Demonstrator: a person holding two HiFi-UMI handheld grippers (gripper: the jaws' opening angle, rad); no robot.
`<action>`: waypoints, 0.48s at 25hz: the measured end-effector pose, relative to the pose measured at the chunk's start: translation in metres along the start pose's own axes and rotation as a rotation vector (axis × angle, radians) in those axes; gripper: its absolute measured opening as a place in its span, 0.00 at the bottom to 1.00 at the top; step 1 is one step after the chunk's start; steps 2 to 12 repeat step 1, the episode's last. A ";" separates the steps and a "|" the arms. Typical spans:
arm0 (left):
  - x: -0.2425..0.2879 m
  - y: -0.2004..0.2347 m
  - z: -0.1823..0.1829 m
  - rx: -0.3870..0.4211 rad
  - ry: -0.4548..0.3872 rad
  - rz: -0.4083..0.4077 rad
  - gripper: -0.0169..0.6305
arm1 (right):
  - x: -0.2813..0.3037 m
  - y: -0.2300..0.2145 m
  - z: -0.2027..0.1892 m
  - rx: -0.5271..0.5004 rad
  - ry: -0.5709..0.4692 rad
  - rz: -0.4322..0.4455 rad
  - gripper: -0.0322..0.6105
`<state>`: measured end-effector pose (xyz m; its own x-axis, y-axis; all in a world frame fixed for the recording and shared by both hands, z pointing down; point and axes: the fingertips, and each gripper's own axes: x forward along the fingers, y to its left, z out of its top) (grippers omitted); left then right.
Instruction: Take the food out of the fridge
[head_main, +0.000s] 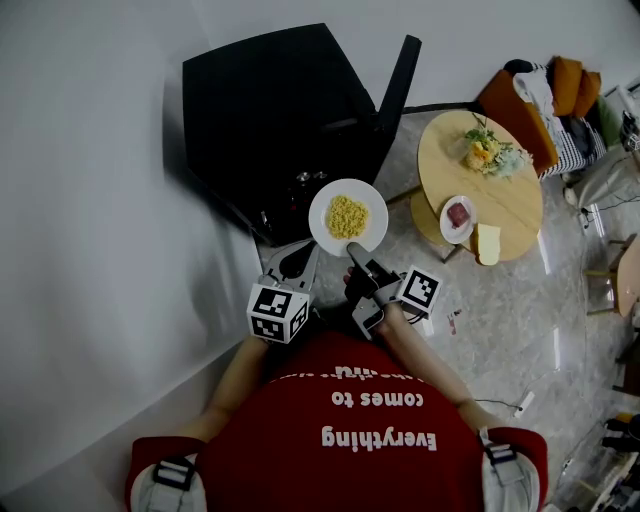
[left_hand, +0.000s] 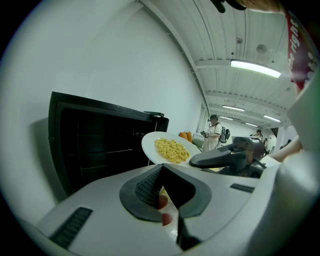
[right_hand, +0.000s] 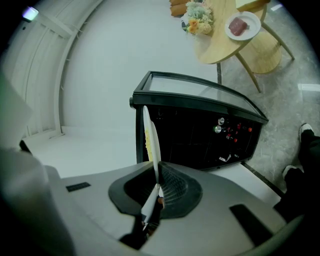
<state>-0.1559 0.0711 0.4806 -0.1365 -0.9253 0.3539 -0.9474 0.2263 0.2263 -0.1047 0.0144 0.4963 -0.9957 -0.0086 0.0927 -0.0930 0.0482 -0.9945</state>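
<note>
Holding the plate of yellow food (head_main: 347, 217) just outside the fridge (head_main: 280, 120), rim pinched in the right gripper (head_main: 355, 250), left gripper (head_main: 303, 262) pressed together on nothing; probably only setting it down remains.

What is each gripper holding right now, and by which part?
The right gripper pinches the white plate of yellow food by its near rim. The left gripper holds nothing.

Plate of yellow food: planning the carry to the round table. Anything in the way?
Nothing visible. The plate, in the right tool, has bare floor toward the table; the fridge door stands aside.
</note>
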 end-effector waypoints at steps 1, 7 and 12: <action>0.000 0.000 -0.001 0.000 0.001 -0.001 0.04 | 0.000 -0.001 0.000 0.002 -0.001 -0.001 0.08; 0.000 0.000 -0.001 0.000 0.001 -0.001 0.04 | 0.000 -0.001 0.000 0.002 -0.001 -0.001 0.08; 0.000 0.000 -0.001 0.000 0.001 -0.001 0.04 | 0.000 -0.001 0.000 0.002 -0.001 -0.001 0.08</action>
